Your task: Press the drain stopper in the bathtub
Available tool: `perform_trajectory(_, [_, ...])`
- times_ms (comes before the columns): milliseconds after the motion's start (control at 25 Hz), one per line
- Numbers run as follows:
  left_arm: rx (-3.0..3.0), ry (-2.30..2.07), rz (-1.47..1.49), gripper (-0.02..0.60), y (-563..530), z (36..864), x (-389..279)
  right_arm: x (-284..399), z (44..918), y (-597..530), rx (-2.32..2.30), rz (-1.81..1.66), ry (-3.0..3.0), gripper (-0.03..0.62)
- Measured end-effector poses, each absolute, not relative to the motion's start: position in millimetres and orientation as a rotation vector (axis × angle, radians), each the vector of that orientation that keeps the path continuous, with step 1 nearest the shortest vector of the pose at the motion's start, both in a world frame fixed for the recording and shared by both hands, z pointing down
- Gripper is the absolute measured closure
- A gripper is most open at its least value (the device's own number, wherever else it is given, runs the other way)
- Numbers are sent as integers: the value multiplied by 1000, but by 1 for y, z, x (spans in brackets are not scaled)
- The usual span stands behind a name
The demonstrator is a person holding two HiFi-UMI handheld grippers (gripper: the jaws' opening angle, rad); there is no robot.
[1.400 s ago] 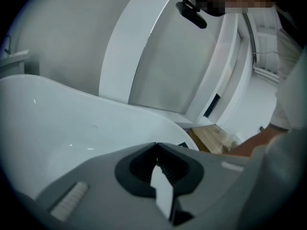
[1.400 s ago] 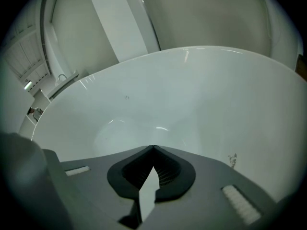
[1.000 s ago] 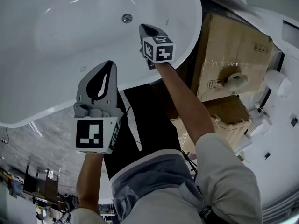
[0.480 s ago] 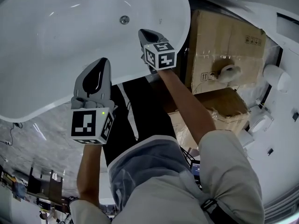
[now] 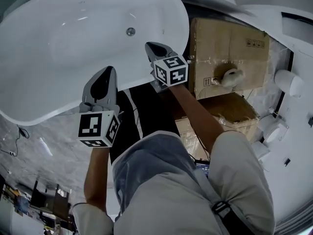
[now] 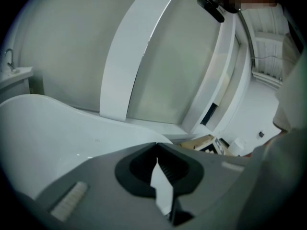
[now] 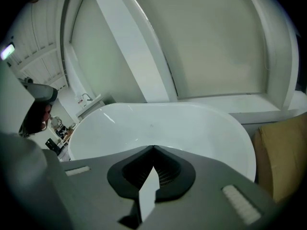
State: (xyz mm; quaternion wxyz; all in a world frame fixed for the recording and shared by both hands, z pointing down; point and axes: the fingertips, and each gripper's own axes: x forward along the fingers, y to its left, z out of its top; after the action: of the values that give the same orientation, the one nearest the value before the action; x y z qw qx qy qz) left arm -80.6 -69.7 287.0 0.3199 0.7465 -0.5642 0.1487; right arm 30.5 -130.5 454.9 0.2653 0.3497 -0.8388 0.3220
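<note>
The white bathtub point(image 5: 58, 82) fills the upper left of the head view. Its round metal drain stopper point(image 5: 130, 32) sits on the tub floor. My right gripper point(image 5: 148, 44) is over the tub's near rim, a short way below and right of the stopper, with its jaws shut and empty. My left gripper point(image 5: 109, 69) is further left over the tub's near wall, also shut on nothing. In the right gripper view the closed jaw tips point(image 7: 153, 147) point across the tub basin point(image 7: 192, 123). The left gripper point(image 6: 156, 144) looks along the tub's rim point(image 6: 48, 128).
Stacked cardboard boxes point(image 5: 230, 43) stand right of the tub, close to my right arm. White bathroom fixtures point(image 5: 288, 82) line the far right. A white wall panel point(image 6: 129, 56) rises behind the tub. The floor point(image 5: 44, 151) below the tub is grey marbled.
The tub and stopper have slid left in the head view. Both grippers stay shut. The left one has risen a little toward the tub.
</note>
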Motion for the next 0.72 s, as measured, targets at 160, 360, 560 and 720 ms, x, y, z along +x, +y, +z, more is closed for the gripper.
perform_trajectory(160, [1968, -1494, 354, 581, -64, 256, -77, 36, 416, -125, 938, 863, -2300, 599])
perform_trajectory(360, [1974, -1509, 339, 581, -58, 225, -79, 39, 366, -122, 920, 817, -2334, 599])
perform_trajectory(560, [1962, -1549, 314, 581, -50, 200, -84, 41, 322, -116, 865, 769, -2372, 599])
perform_trajectory(720, [1989, -1550, 329, 581, -44, 179, -78, 42, 292, -110, 845, 743, -2384, 599])
